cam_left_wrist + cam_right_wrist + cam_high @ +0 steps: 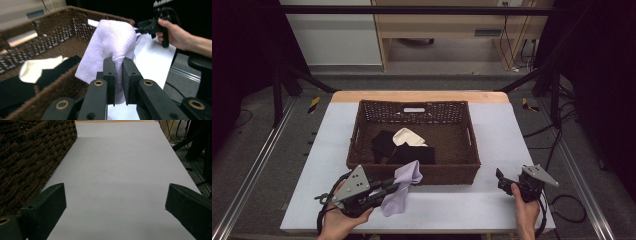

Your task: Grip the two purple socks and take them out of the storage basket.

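Observation:
A lilac cloth (403,186) hangs over the front wall of a brown wicker basket (362,145). My left gripper (396,186) is shut on that cloth (110,47) at the basket's front left; the left gripper view has both jaws pinching the fabric (119,75). Inside the basket (50,37) lie black cloths (384,145) and a cream one (408,136), also in the left gripper view as the cream cloth (37,68). My right gripper (500,181) is held just above the table right of the basket, jaws wide open (115,202) with bare table between them.
The white table top (492,125) has free room right of the basket (27,155) and along the front edge. Metal frame rails and cables run along both sides of the table. The other hand with its gripper (152,23) is seen beyond the cloth.

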`<state>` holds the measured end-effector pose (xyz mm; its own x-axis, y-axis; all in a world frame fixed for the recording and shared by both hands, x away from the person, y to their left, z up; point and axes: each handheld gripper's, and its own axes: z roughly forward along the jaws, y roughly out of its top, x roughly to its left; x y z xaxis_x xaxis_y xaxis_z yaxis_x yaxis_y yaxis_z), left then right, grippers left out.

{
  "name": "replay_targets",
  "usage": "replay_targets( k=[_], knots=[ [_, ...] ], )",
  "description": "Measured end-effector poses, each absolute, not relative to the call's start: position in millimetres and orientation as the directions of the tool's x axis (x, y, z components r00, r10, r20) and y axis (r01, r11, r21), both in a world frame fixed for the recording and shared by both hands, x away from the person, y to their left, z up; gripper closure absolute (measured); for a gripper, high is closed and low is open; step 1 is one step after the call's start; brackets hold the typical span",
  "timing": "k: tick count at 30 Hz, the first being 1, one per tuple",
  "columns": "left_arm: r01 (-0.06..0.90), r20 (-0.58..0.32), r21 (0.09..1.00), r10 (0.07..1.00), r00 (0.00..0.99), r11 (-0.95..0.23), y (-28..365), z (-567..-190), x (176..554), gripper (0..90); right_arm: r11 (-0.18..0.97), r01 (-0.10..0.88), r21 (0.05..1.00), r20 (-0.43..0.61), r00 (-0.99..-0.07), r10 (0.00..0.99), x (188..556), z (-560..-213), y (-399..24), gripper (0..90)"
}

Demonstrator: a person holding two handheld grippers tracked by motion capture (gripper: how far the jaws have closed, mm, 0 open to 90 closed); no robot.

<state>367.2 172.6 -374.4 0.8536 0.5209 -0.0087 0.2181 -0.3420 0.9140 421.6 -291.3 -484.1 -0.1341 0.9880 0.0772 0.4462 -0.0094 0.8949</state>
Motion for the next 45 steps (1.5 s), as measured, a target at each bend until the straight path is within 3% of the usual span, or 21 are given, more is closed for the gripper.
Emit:
replay_targets(
  k=[26, 37, 45],
  knots=[
    [0.318, -0.041, 0.791, 0.473, 0.880, -0.522, 126, -456, 383, 80.3, -0.007, 0.446, 0.895, 0.074, -0.132, 0.989, 422, -484, -291, 3.8],
    [0.313, -0.052, 0.844, 0.514, 0.856, -0.436, 141, -444, 382, 61.0, -0.004, 0.445, 0.896, 0.067, -0.126, 0.990, 422, -484, -290, 3.7],
    [0.300, -0.014, 0.876, 0.602, 0.798, -0.378, 177, -425, 380, 47.9, -0.011, 0.444, 0.896, 0.075, -0.125, 0.989, 421, -484, -291, 3.8]
  ],
)
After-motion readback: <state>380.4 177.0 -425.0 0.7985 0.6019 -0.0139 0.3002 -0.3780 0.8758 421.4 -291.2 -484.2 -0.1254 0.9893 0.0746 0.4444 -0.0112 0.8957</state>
